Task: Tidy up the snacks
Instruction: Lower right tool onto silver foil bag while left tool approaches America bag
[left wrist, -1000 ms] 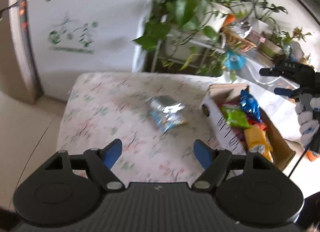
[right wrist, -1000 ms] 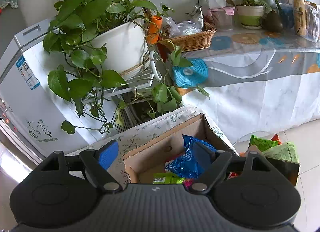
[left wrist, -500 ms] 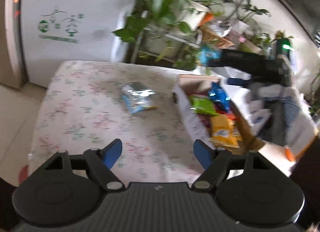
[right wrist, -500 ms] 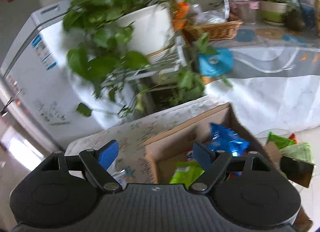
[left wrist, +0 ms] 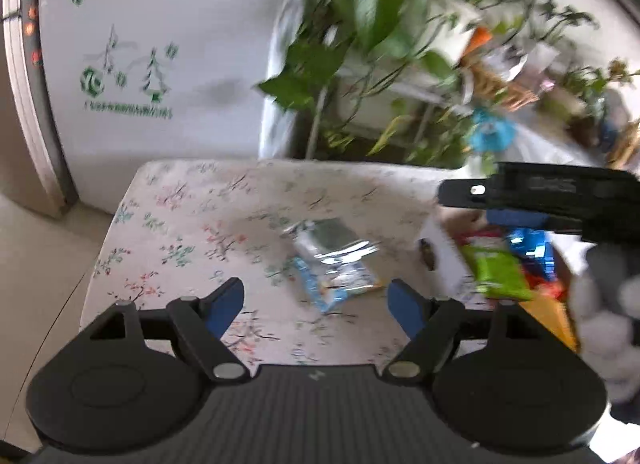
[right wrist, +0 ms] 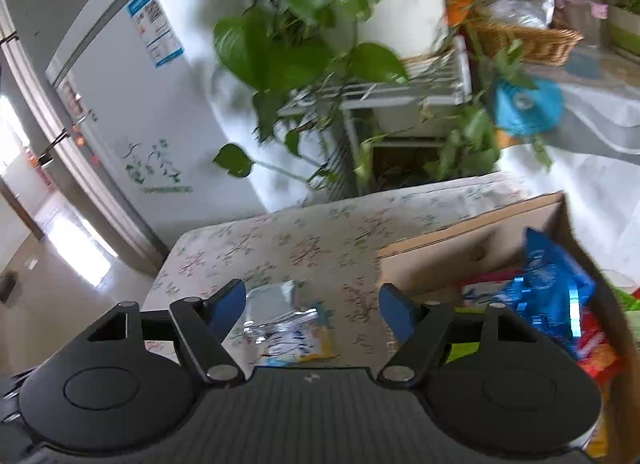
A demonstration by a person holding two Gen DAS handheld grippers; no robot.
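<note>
A silver and blue snack packet (left wrist: pixel 334 266) lies on the floral tablecloth (left wrist: pixel 200 223), just ahead of my open, empty left gripper (left wrist: pixel 314 302). It also shows in the right wrist view (right wrist: pixel 286 324), between the fingers of my open, empty right gripper (right wrist: pixel 312 304), which hangs above it. A cardboard box (right wrist: pixel 460 240) at the right holds a blue packet (right wrist: pixel 552 284), a green packet (left wrist: pixel 500 272) and orange ones. The right gripper also shows in the left wrist view (left wrist: pixel 516 219), over the box's left edge.
A white fridge (left wrist: pixel 160 63) stands behind the table. A big potted plant (right wrist: pixel 320 23) on a white rack sits behind the table's far edge. A wicker basket (right wrist: pixel 524 39) and more pots stand on a covered counter at the right.
My right gripper has swung left from over the box toward the loose packet. My left gripper has moved closer to that packet.
</note>
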